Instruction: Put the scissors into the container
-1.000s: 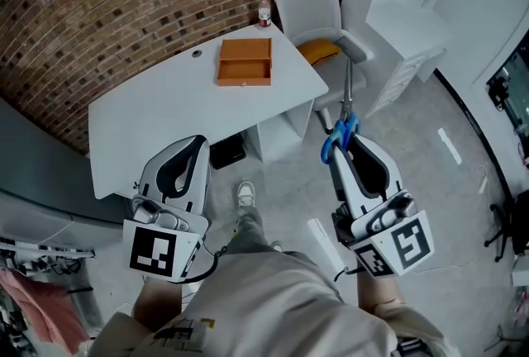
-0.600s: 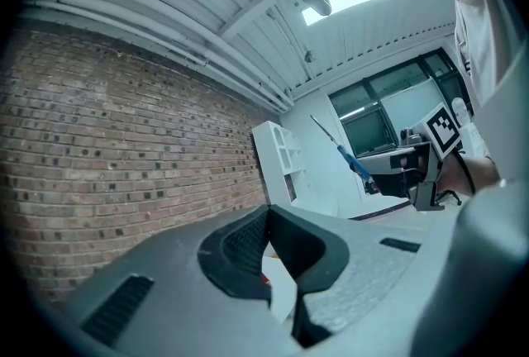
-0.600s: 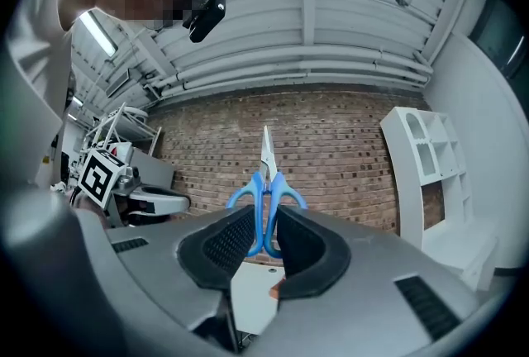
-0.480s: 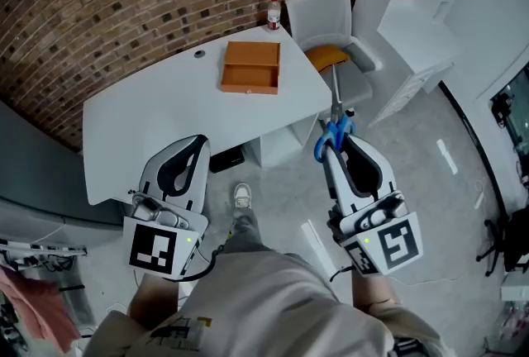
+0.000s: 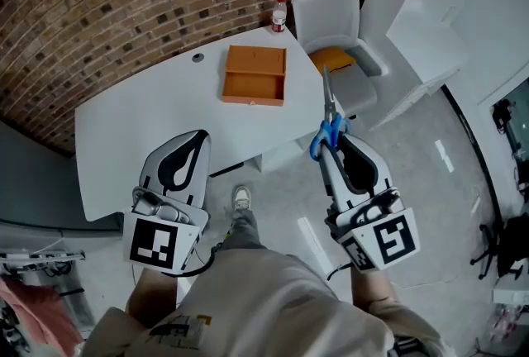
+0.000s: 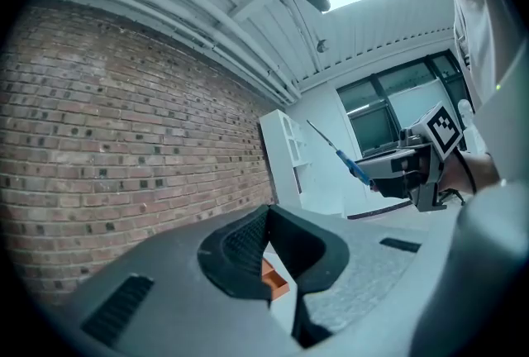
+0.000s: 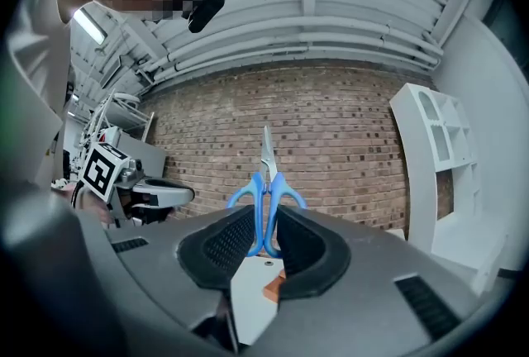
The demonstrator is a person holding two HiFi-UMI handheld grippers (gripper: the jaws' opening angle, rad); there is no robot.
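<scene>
The blue-handled scissors (image 5: 329, 130) stick up and forward from my right gripper (image 5: 334, 147), which is shut on their handles. Their blades reach over the near right edge of the white table (image 5: 149, 124). In the right gripper view the scissors (image 7: 266, 182) stand upright between the pads, blades toward the brick wall. The orange container (image 5: 254, 74) lies open on the table's far right part, ahead and left of the scissors. My left gripper (image 5: 198, 140) hangs shut and empty over the table's near edge. A sliver of the container (image 6: 275, 279) shows below the left gripper's closed jaws.
A small bottle (image 5: 279, 14) stands at the table's far corner. Just right of the table sits a white chair (image 5: 335, 25) with an orange cushion (image 5: 332, 58). White shelving (image 5: 438, 16) stands further right. A brick wall backs the table. The person's shoe (image 5: 241, 198) shows on the floor.
The right gripper has carried the scissors left and forward, so the blades now overlap the table's edge. The table and container sit nearer in view. The left gripper has barely moved.
</scene>
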